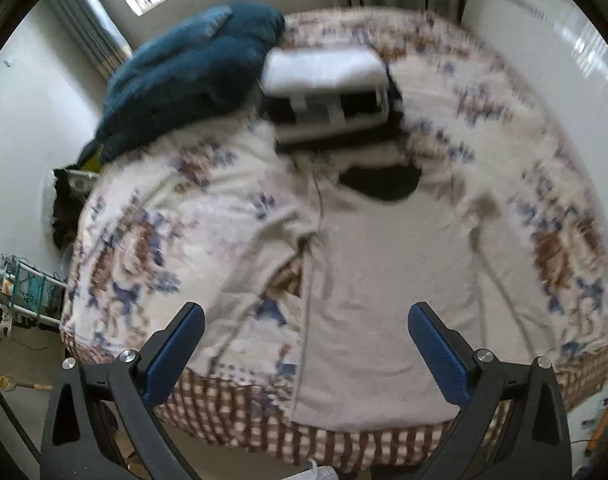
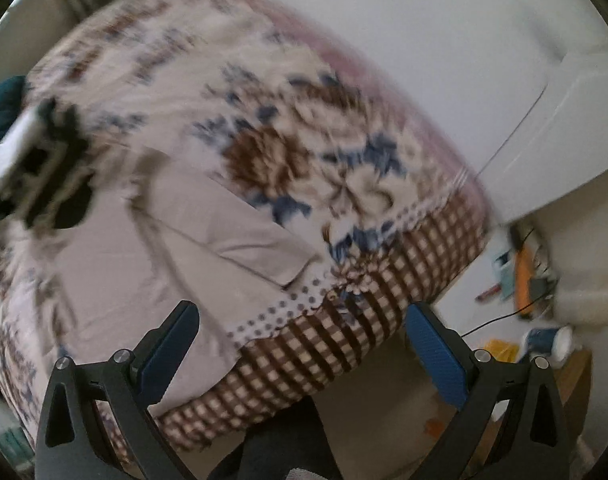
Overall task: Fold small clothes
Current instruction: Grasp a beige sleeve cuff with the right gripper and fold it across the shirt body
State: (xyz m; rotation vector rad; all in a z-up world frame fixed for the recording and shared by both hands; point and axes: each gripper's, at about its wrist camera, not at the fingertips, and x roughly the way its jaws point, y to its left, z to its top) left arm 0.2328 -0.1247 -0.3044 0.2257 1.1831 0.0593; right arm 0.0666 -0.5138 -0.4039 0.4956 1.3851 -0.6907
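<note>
Now we hover left gripper (image 1: 306, 344) and right gripper (image 2: 302, 340), both wide open, empty, above beige shirt (image 1: 388, 280) spread flat on floral bed (image 1: 576, 184). Folding seemingly not begun; next, we likely pinch sleeve (image 2: 240, 228).

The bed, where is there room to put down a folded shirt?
Free: the flowered bedspread right of the beige shirt, toward the white wall, and the patch left of its sleeve. Crowded: the far end, where the blue blanket and the white and black pile sit. Both claws hang open.
</note>
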